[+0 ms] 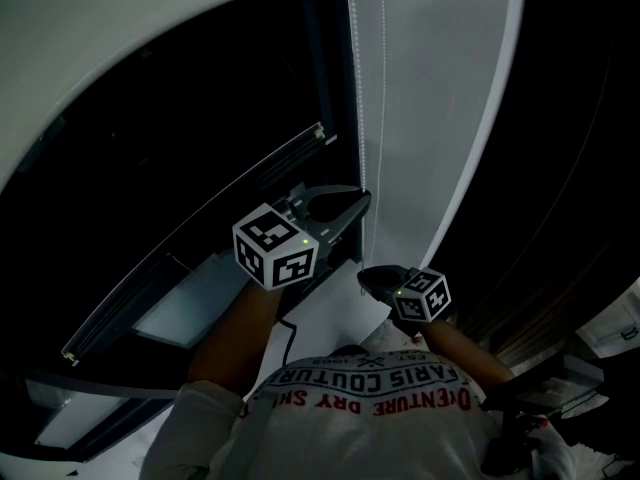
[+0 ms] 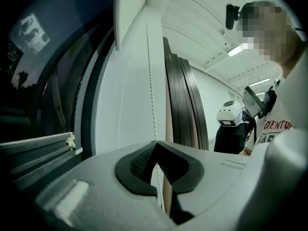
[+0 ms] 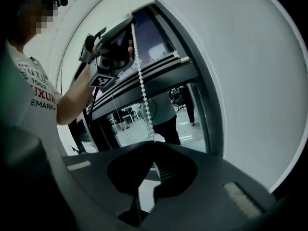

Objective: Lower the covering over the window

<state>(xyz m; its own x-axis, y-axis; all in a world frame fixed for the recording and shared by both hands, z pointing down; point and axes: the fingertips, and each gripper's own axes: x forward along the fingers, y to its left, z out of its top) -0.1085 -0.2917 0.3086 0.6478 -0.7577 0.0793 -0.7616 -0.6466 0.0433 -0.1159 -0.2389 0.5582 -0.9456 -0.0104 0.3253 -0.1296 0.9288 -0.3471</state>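
– Left tool (image 1: pixel 362 200): clamped on the chain (image 2: pixel 150 81), which runs twelve to six. The blind rail (image 1: pixel 200 230) lies at its nine o'clock.
– And the right tool (image 1: pixel 368 276)?
– Clamped too, at the left's six o'clock, lower down the chain.

I work in a narrow strip between the dark window glass (image 1: pixel 180 138) and the white side wall (image 1: pixel 440 118). The left claw (image 1: pixel 364 199) is higher than the right claw (image 1: pixel 364 274), and each is closed on the bead chain (image 2: pixel 151 90). The wall runs close beside the chain, leaving little room on that side. On the glass side, the blind's bottom rail (image 1: pixel 200 226) crosses the pane, and its end comes near the left claw. The chain's run above the left claw and between the claws is open. Dark panels (image 2: pixel 183 95) stand just past the wall's edge.
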